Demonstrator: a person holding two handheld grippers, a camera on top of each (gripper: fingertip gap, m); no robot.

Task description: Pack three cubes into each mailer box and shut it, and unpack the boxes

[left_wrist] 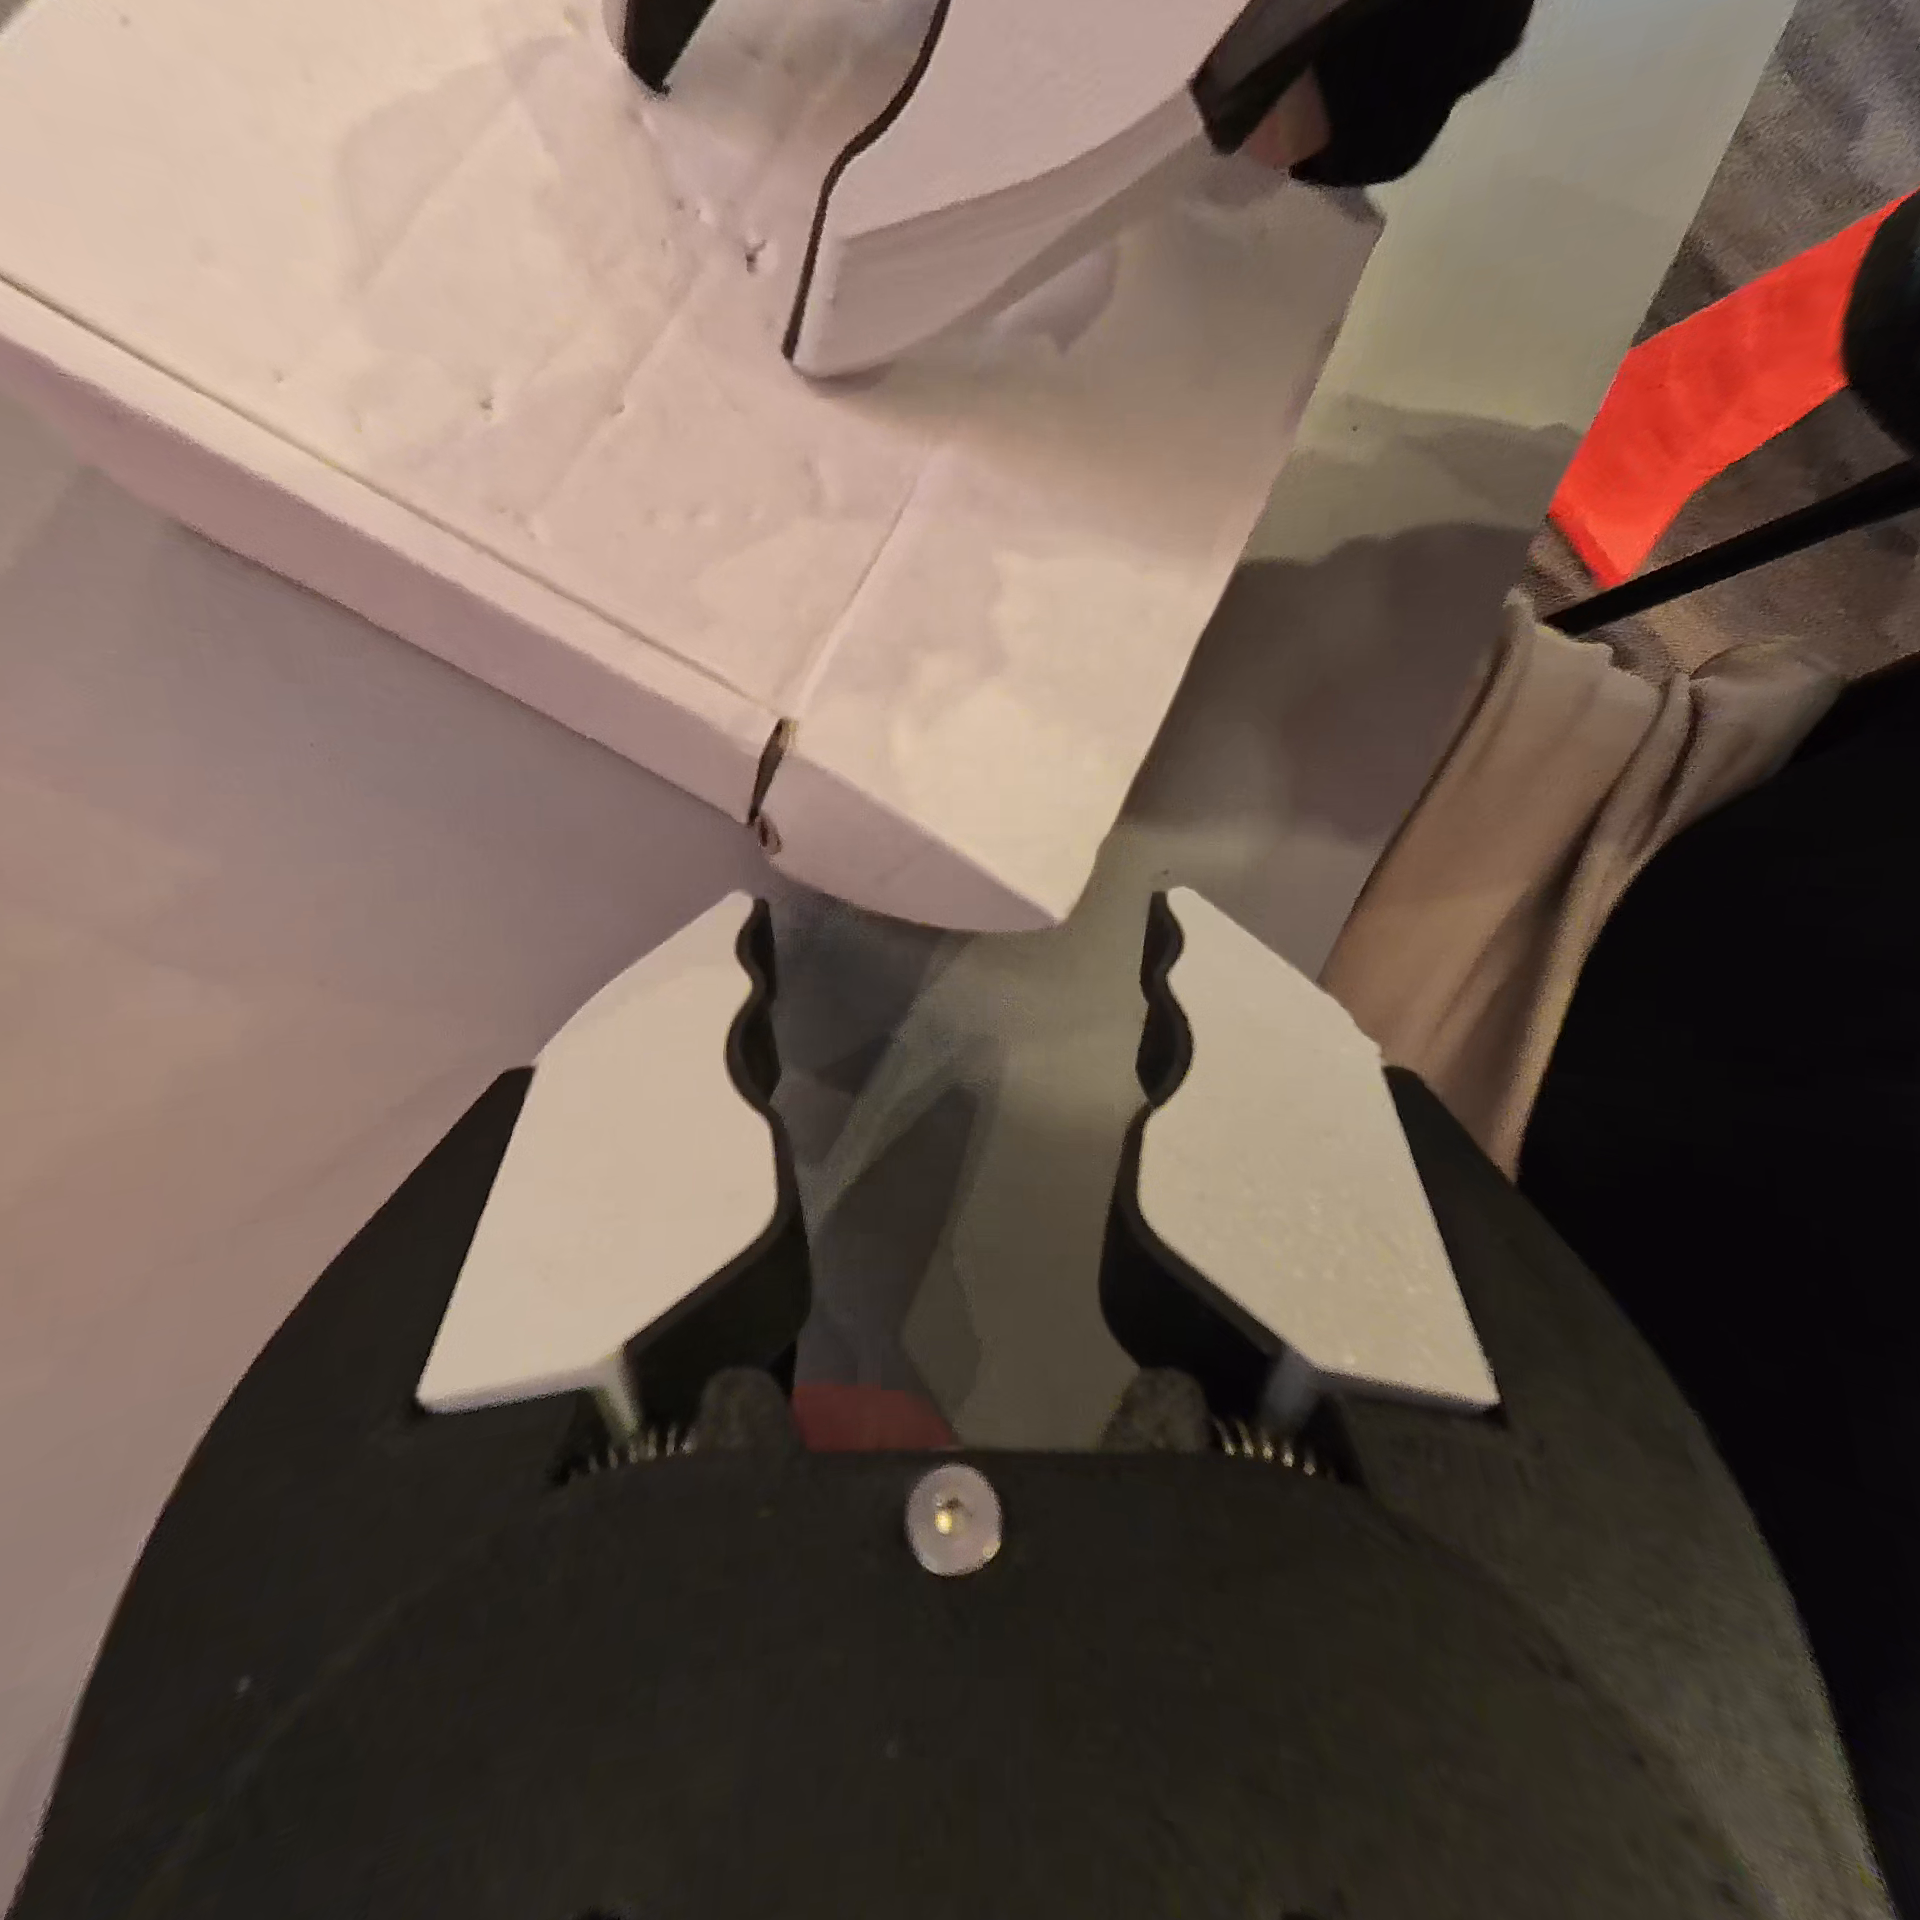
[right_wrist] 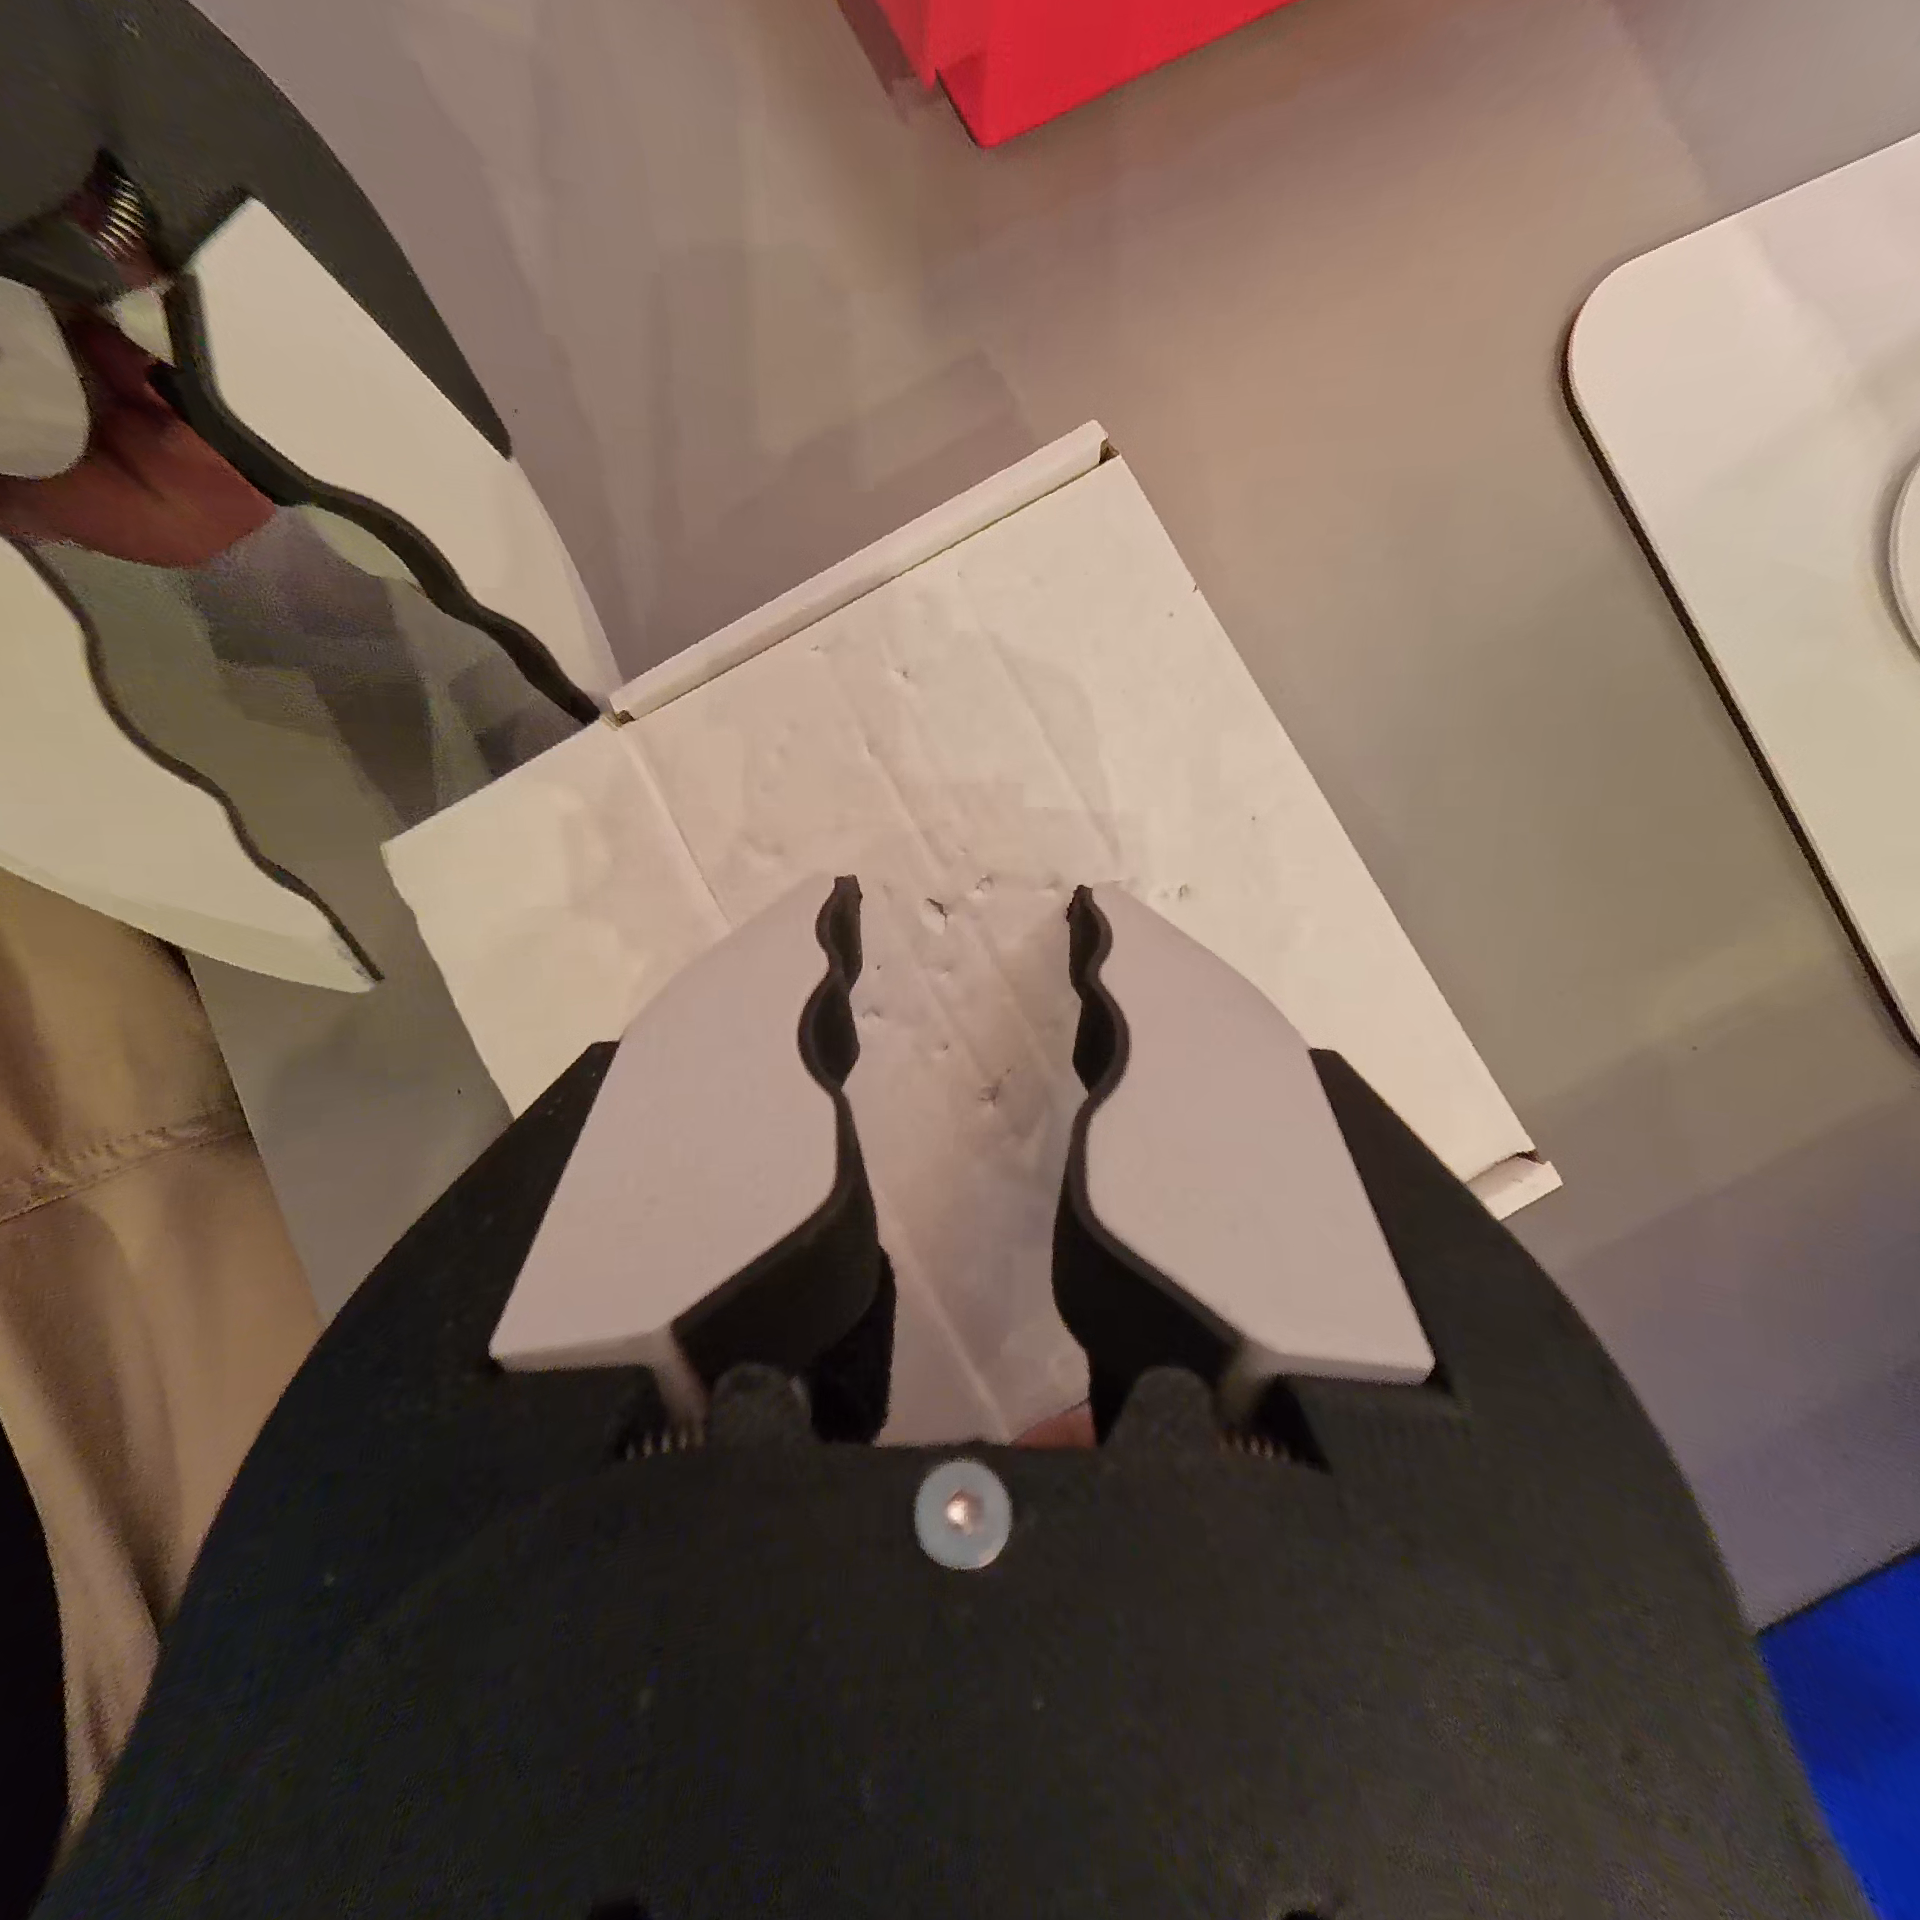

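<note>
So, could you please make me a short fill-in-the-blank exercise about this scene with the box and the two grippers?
1. The lid of the white mailer box is ____.
2. The right gripper is over the box lid with its jaws ____.
3. The left gripper holds ____ between its fingers.
4. At the top edge of the right wrist view, beyond the white box, lies a ____ object.

Missing words: shut; open; nothing; red
</note>
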